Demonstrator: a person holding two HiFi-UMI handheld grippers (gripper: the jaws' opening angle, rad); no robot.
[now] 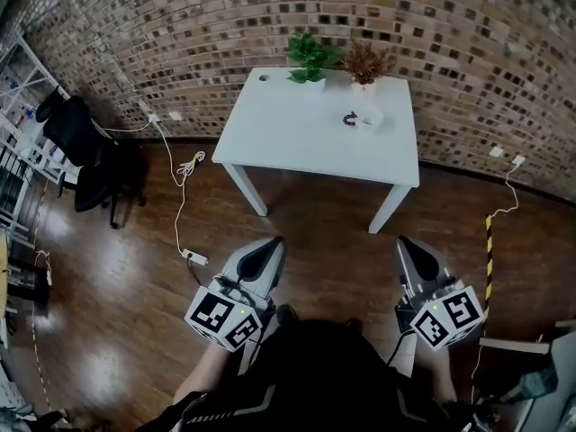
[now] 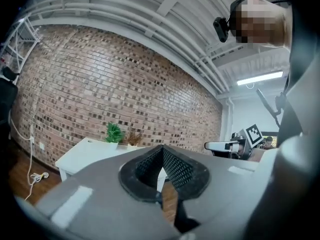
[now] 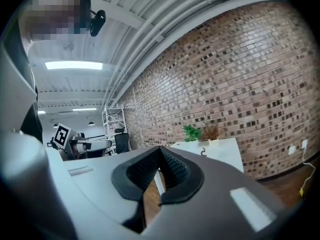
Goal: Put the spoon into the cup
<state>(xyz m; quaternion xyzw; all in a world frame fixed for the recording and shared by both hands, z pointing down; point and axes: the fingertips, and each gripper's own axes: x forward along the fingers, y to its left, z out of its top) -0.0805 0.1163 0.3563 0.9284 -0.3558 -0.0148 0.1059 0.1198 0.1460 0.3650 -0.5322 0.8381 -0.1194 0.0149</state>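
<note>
The grey left gripper [image 1: 268, 248] and right gripper [image 1: 408, 246] are hovering empty, jaws together, well short of the white rectangular table [image 1: 297, 142]. A white cup [image 1: 370, 118] is sitting near its back right corner, with a small dark spoon-like thing [image 1: 349, 120] just beside it.

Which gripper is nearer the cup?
Right. The right gripper is short of the cup, slightly to its right; the left gripper is farther off to its left. Both hang before the table.
</note>
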